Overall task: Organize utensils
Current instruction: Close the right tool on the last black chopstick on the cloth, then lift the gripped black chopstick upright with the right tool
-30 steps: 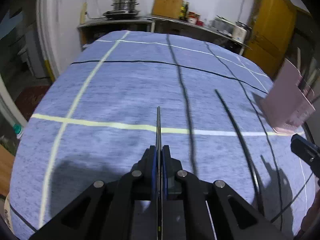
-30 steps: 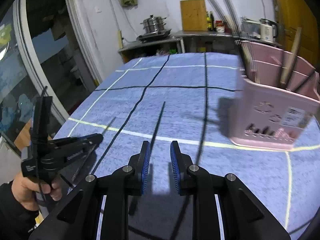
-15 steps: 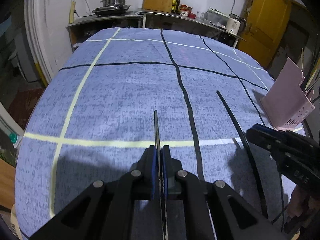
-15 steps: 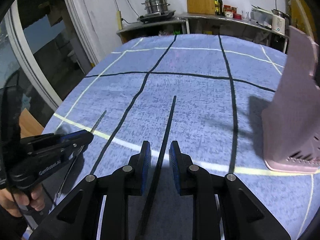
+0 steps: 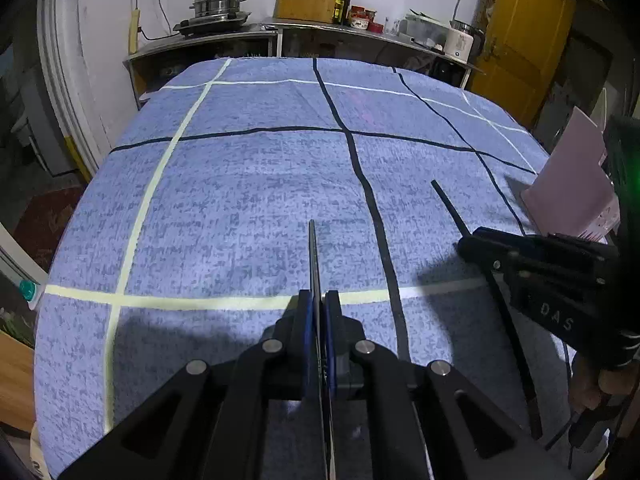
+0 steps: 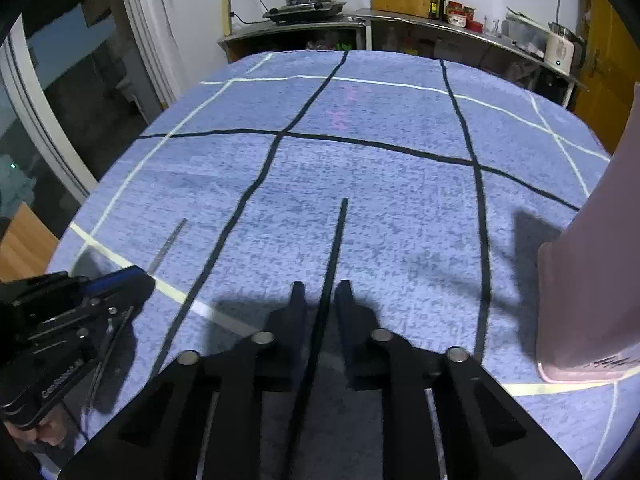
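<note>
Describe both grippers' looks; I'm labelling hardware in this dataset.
Both are matte black two-finger tools with triangular cut-outs and round silver bolt heads. The left gripper has blue pads inside its fingers; white lettering shows on its side in the right view. The right gripper carries white lettering too, seen in the left view. Bare hands hold both.

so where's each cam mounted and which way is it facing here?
Left wrist: on the left gripper, facing along its fingers, shut on a thin chopstick, across the blue tablecloth; the right gripper and fingers of a hand show at right.
Right wrist: on the right gripper, fingers straddling a black chopstick, pink holder right; left gripper at left.
Shared: both chopsticks, holder, steamer pot.
</note>
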A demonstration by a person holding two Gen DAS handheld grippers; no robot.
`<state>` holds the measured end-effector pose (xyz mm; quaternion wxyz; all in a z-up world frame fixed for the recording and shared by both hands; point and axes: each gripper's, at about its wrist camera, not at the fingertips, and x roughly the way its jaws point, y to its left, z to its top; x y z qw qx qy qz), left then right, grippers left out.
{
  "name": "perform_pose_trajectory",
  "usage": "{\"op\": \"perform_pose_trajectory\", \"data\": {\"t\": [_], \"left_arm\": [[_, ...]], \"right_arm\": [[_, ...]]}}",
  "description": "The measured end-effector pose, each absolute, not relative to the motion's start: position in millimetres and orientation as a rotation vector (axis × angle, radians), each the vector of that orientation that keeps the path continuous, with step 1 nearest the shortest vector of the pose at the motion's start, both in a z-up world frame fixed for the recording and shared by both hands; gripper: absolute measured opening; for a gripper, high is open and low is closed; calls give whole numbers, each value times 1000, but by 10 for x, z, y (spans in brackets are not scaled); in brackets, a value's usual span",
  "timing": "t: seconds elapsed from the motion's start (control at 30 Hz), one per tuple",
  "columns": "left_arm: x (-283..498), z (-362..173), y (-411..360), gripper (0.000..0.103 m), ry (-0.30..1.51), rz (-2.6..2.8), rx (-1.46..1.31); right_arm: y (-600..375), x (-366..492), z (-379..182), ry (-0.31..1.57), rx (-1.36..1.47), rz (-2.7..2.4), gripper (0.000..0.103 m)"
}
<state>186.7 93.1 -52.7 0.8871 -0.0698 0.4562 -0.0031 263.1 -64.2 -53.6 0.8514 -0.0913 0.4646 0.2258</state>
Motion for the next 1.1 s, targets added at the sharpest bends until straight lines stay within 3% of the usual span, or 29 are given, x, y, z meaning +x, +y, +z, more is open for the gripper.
{"op": "perform_pose_trajectory", "data": {"t": [0.33, 1.1], "left_arm": [[1806, -432, 986, 6, 912, -34, -228], [1385, 562, 798, 6, 711, -140, -228]], "right_arm": [[-734, 2546, -370, 966, -141, 510, 5], [-1146, 1967, 737, 718, -41, 554, 5]]}}
